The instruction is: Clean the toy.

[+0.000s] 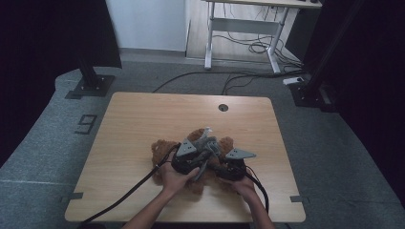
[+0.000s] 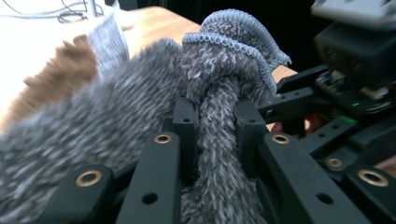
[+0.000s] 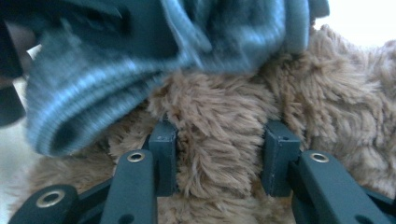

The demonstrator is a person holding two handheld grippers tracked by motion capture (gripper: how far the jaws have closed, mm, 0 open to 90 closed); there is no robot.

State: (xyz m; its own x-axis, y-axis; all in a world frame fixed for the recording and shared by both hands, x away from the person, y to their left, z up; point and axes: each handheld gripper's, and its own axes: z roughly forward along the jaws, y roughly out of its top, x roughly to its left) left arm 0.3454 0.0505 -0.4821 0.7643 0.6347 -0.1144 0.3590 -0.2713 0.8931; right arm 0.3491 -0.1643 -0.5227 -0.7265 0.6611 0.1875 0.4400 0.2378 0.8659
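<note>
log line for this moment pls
left gripper: shut on grey knit garment | right gripper: shut on brown plush toy | table: toy lying at centre

The plush toy [image 1: 162, 149] is shaggy brown fur. The knitted garment [image 2: 219, 88] is speckled grey and white, with a ribbed blue-grey hem. Both grippers are black, the left gripper [image 2: 215, 126] and the right gripper [image 3: 219, 154], with brass-coloured rivets and grey plates on top. The surface [image 1: 143, 119] is pale wood grain.
</note>
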